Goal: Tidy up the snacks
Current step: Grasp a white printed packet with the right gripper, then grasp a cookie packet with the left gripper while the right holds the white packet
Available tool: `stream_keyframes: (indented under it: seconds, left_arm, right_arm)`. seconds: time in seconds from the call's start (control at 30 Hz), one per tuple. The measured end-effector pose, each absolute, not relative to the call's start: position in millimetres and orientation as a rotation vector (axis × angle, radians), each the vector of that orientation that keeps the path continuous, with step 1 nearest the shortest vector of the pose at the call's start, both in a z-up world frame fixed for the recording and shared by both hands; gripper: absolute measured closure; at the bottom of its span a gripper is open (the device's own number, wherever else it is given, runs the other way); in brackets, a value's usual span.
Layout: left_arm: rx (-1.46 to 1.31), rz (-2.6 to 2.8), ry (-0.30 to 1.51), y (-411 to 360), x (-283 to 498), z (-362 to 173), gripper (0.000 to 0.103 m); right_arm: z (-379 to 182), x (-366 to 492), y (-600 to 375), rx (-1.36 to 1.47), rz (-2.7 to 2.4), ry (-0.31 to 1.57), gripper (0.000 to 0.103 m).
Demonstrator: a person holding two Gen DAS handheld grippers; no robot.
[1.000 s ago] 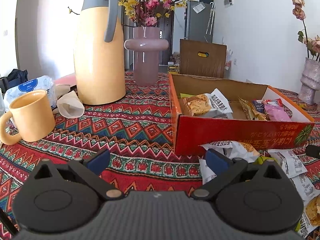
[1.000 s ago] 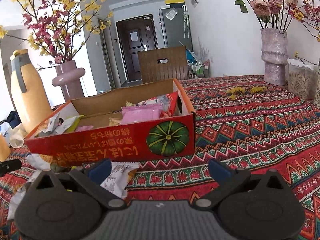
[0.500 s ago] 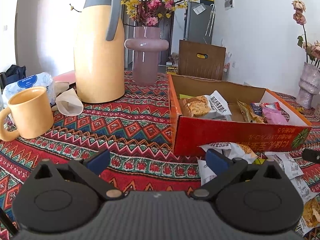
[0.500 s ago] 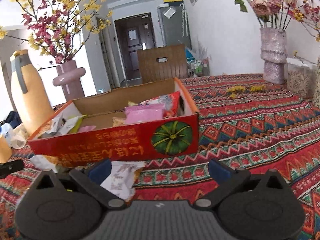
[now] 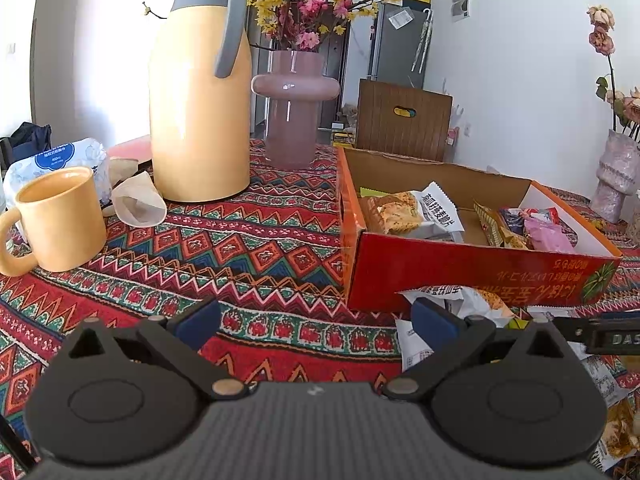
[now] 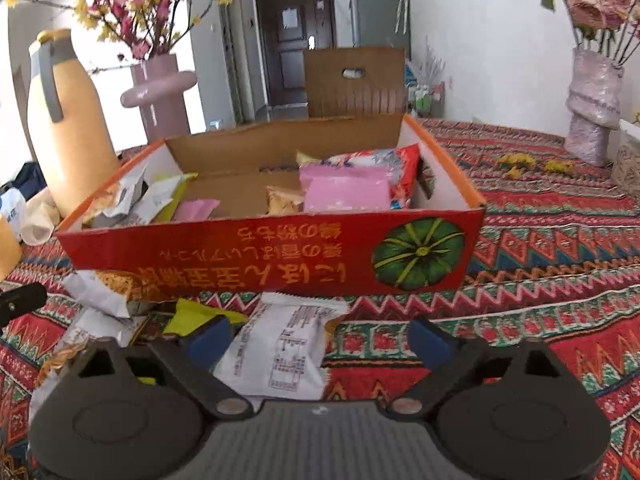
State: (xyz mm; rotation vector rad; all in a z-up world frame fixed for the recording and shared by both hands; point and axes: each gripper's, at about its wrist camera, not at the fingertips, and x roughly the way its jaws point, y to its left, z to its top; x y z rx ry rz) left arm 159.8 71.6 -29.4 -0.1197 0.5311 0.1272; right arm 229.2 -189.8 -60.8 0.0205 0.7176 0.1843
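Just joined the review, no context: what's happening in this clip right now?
A person is sorting snacks into a red cardboard box on a patterned tablecloth. Some packets already sit inside, such as a pink packet. More lie loose in front of the box. The right tongs are open, low over a white snack packet. The left tongs are open and empty, over the cloth beside the box. Nothing is gripped.
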Motion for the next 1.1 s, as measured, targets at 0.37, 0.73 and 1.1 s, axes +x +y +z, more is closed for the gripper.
stream_keyframes:
  seconds: [0.37,0.73,1.1]
  left_arm:
    - [-0.133,0.122,0.534,73.3,159.8,-29.3,0.000]
    - [-0.135,0.121,0.545,72.9,160.8,-29.9,0.000]
    - [-0.131,-0.101,0.573,48.3,138.0,-16.9,0.000]
  right_arm:
    - [-69.0,234.8,-174.9,-0.046,0.193,0.739,0.050]
    - [-50.3,201.3,-197.2,0.026,0.189,0.608,0.061]
    - [-44.3,172.9,-228.8,0.111,0.168,0.563,0.061]
